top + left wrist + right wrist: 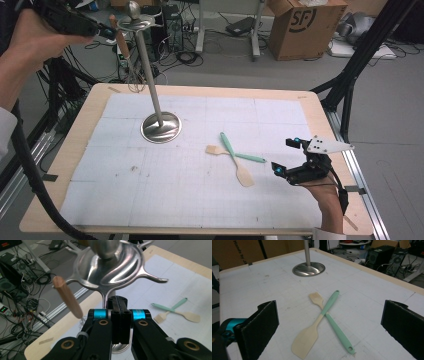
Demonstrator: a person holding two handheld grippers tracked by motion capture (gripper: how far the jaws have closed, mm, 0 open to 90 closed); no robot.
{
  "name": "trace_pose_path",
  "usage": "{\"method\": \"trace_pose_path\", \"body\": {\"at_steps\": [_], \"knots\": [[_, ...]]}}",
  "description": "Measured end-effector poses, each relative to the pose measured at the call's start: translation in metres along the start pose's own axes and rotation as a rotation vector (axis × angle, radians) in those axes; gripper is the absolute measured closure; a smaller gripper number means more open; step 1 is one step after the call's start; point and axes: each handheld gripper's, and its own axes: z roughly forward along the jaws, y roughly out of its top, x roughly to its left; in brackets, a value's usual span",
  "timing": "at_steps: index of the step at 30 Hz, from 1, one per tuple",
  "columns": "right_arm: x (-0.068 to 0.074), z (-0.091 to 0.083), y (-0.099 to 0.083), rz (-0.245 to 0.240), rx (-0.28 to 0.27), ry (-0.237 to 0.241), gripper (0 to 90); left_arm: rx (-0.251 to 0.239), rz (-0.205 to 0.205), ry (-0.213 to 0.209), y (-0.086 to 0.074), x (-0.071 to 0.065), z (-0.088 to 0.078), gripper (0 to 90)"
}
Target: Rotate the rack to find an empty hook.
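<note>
Left gripper (120, 315), clenched empty, sits up by the utensil rack's (159, 112) hooks at 11 o'clock, whisk (68, 297) hanging there. Right gripper (296, 159), released, waits near the surface's (90, 107) 3 o'clock edge beside the crossed spatulas (322, 322); open middle.

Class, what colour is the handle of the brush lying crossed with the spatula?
Mint green brush, clearest in the right gripper view.

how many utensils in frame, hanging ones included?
3. A cream spatula and a mint-handled brush lie crossed on the mat, the brush's handle over the spatula's. A wooden-handled utensil hangs from the rack; its lower end is unclear. Others may be hidden.
</note>
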Motion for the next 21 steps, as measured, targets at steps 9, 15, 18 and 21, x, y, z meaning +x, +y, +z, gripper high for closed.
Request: {"method": "trace_pose_path", "body": {"at_steps": [9,15,18,21], "knots": [[0.001,0.0,0.0,0.005,0.0,-0.003,0.2,-0.008,-0.001,0.0,-0.002,0.003,0.002,90.0],[0.001,-0.001,0.001,0.004,-0.008,0.001,0.2,-0.057,0.034,-0.035,-0.014,-0.005,-0.005,90.0],[0.002,-0.001,0.0,0.001,-0.009,0.002,0.2,-0.06,0.064,-0.064,-0.027,-0.008,-0.008,89.5],[0.003,-0.001,0.001,0.0,-0.007,0.004,0.2,-0.104,0.087,-0.112,-0.049,-0.018,-0.009,80.2]]}}
